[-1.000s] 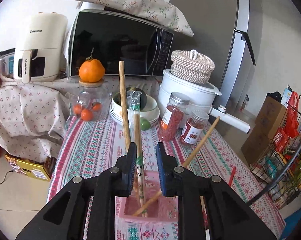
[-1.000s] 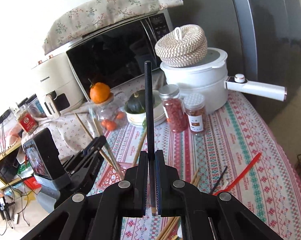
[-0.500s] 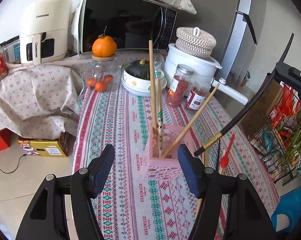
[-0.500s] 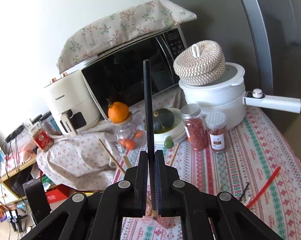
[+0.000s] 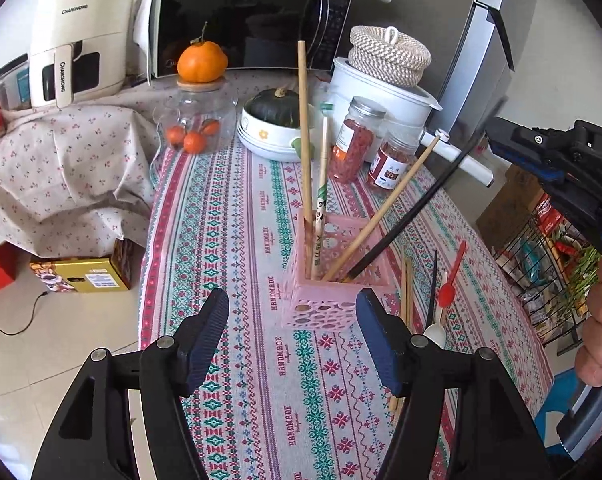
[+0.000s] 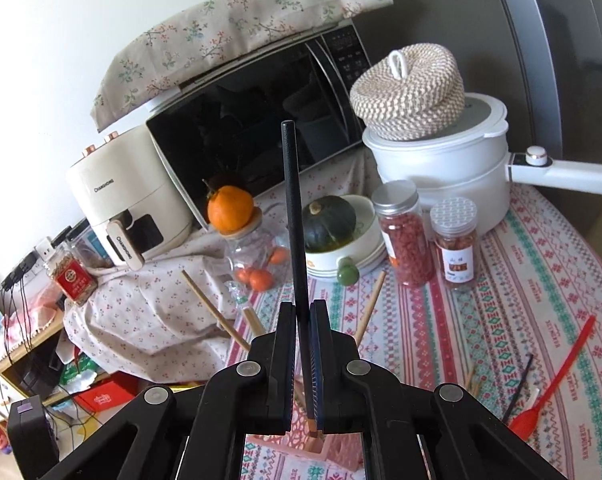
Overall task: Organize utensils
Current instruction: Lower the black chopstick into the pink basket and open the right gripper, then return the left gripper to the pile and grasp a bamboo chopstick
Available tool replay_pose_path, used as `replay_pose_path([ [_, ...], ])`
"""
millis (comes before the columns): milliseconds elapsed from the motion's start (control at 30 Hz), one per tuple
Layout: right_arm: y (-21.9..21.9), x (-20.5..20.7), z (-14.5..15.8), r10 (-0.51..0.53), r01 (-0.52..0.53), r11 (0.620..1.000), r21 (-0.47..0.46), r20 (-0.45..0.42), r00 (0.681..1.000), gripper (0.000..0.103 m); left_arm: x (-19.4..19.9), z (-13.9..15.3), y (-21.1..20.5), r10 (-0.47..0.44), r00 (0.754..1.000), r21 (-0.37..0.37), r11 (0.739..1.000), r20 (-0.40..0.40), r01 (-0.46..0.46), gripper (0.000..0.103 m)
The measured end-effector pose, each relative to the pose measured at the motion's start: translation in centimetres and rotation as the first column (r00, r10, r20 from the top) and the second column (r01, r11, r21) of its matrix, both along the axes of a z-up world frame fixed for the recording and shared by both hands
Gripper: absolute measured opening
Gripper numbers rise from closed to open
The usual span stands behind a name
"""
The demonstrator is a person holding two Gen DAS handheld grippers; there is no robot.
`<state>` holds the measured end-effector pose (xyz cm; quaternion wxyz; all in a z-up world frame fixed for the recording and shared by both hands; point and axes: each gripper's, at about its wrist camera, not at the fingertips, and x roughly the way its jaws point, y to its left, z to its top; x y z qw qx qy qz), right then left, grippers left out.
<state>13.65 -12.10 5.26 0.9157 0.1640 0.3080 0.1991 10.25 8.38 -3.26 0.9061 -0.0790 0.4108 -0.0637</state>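
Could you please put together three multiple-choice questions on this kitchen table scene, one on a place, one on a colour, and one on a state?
1. Where does the orange sit?
A. on the glass jar's lid
B. in the white bowl
C. inside the microwave

2. What colour is the holder that the chopsticks stand in?
A. blue
B. pink
C. black

3. How does the right gripper stand?
A. wide open and empty
B. shut on a red spoon
C. shut on a black chopstick

Answers:
1 A, the orange rests on the wooden lid of the glass jar.
2 B, its perforated walls are pink.
3 C, the black chopstick rises from between the closed jaws.
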Motion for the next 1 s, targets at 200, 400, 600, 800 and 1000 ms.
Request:
replay_pose_path([
  [200,-0.9,0.4,-0.5,0.029,-0.028,0.999,0.031,-0.026,0.999,0.029,0.1,-0.5,-0.9,-0.032,0.998,-0.014,0.999,-0.048,0.032,0.069],
  [400,-3.1,-1.3,0.6,0.039,-0.039,0.999,0.002,0.007,0.999,0.058,-0.1,-1.1,-2.7,-0.075,0.993,-0.017,0.997,-0.097,0.073,0.069],
  [600,-6.0,-2.0,-0.3,0.001,-0.004,0.998,-0.07,-0.041,0.999,0.07,-0.3,-2.4,-5.7,-0.145,0.978,0.008,0.989,-0.149,0.148,0.069],
  [800,-8.5,-1.8,-3.1,-0.055,0.024,0.983,-0.182,-0.169,0.984,0.075,-0.1,-3.4,-9.0,-0.197,0.962,0.014,0.979,-0.191,0.204,0.069],
  [1000,-11.1,-1.8,-6.4,-0.107,0.024,0.964,-0.267,-0.301,0.947,0.077,0.4,-4.6,-12.4,-0.24,0.942,0.031,0.967,-0.236,0.254,0.069],
])
